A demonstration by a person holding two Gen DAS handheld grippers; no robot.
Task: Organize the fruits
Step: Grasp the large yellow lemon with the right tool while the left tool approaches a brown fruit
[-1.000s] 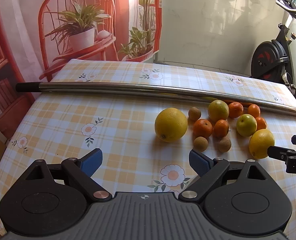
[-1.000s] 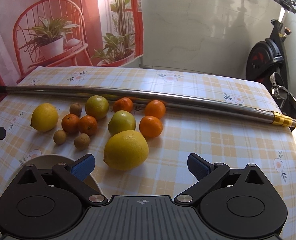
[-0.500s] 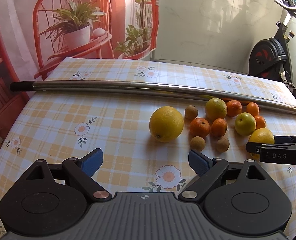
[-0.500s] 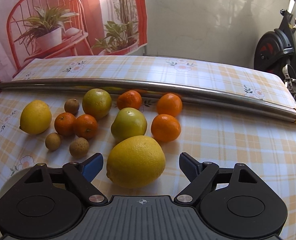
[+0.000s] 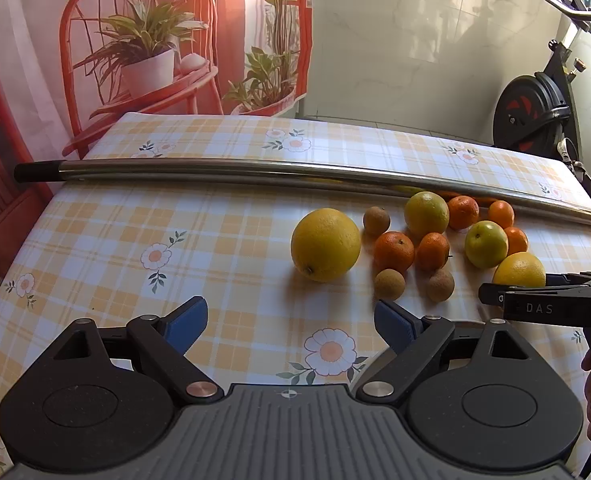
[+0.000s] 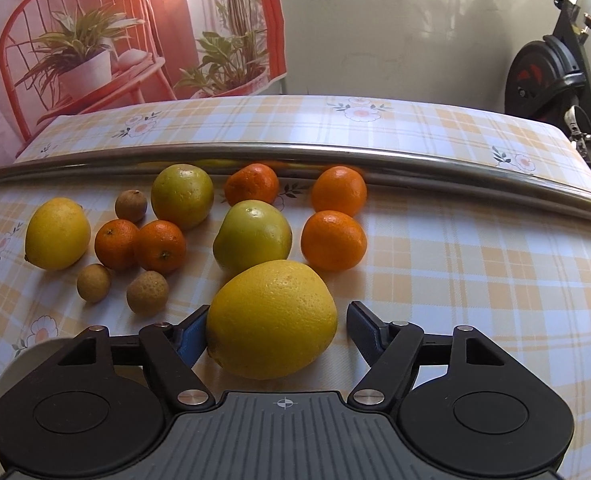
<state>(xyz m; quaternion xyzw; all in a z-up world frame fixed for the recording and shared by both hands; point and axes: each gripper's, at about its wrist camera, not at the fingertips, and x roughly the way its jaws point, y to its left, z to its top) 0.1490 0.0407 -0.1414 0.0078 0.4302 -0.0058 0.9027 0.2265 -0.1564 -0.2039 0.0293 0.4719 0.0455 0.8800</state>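
Note:
A big yellow lemon [image 6: 271,318] lies on the checked tablecloth between the fingers of my right gripper [image 6: 277,330], which is open around it; the left pad touches it and the right pad stands apart. The same lemon [image 5: 519,270] and the right gripper [image 5: 547,302] show at the right of the left wrist view. A second lemon [image 5: 325,244] lies alone at the left of the fruit group. My left gripper [image 5: 291,320] is open and empty, low over bare cloth in front of it. Green fruits [image 6: 252,236], several mandarins [image 6: 333,240] and small brown longans [image 6: 147,292] lie behind.
A long metal pole [image 5: 295,174] lies across the table behind the fruit. A pale round plate rim [image 6: 35,350] shows under my right gripper at lower left. An exercise bike [image 5: 535,116] stands beyond the table's right side.
My right gripper has moved forward so the big lemon now sits between its fingers, and the fingers have narrowed. My left gripper has drifted slightly nearer the fruit.

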